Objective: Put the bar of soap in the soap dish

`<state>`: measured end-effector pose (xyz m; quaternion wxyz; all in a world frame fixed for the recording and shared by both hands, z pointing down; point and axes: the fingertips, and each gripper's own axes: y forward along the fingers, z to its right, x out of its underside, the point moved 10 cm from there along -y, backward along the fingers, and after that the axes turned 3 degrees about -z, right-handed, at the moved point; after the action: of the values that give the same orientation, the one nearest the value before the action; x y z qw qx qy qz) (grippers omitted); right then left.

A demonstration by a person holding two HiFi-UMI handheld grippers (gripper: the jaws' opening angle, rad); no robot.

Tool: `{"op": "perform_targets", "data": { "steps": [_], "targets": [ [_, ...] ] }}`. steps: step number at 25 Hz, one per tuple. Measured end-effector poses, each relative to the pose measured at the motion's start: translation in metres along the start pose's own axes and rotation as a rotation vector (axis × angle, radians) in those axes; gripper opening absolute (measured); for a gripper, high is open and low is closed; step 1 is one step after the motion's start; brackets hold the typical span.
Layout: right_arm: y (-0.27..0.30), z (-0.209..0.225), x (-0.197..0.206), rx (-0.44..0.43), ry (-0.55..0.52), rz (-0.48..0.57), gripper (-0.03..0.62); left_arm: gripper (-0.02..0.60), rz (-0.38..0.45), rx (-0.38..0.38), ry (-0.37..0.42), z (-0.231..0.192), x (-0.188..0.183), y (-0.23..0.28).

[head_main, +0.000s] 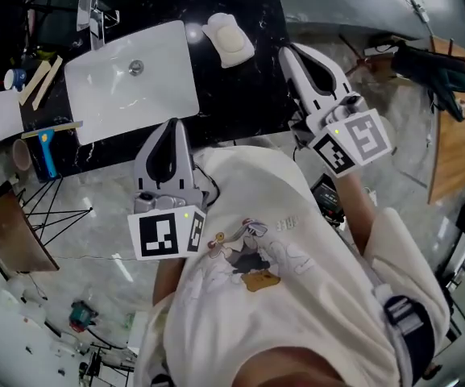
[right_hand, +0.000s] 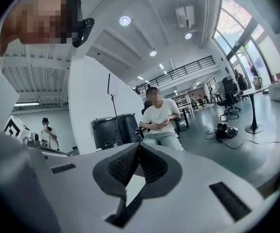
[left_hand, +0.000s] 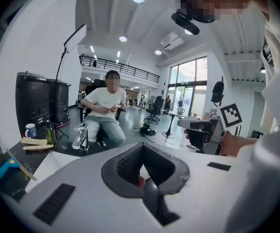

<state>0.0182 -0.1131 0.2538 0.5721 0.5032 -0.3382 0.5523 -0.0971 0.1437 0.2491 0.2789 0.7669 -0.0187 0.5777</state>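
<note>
Before the sink [head_main: 161, 87], my left gripper [head_main: 171, 127] hangs back with its jaws pressed together on nothing, since I judge there is nothing left to carry. Right of the sink, the soap [head_main: 230, 39] lies in its dish [head_main: 214, 24], so the task looks done. Further right of the sink, my right gripper [head_main: 287, 55] is likewise closed and empty, clear of the dish.

I find no legible text, brand or number in any view. In the head view, the cube on the left gripper [head_main: 173, 126] at 8 o'clock and the one on the right gripper [head_main: 285, 53] at 2 o'clock bear only black-and-white square patterns. The lettering printed on the shirt [head_main: 284, 226] is too small to read.
</note>
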Motion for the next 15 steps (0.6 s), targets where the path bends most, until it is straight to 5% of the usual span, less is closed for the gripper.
{"op": "perform_targets", "data": {
  "steps": [4,11,15],
  "targets": [
    [-0.001,0.001,0.004,-0.028,0.006,-0.028,0.006,0.006,-0.009,-0.011,-0.032,0.002,0.006,-0.003],
    [-0.016,-0.011,0.011,0.046,-0.028,-0.040,0.006,0.006,0.013,0.101,0.021,0.010,0.001,-0.002],
    [-0.023,-0.031,0.014,0.010,-0.003,-0.036,0.006,0.006,0.045,0.122,0.060,0.017,0.003,-0.023]
  ]
}}
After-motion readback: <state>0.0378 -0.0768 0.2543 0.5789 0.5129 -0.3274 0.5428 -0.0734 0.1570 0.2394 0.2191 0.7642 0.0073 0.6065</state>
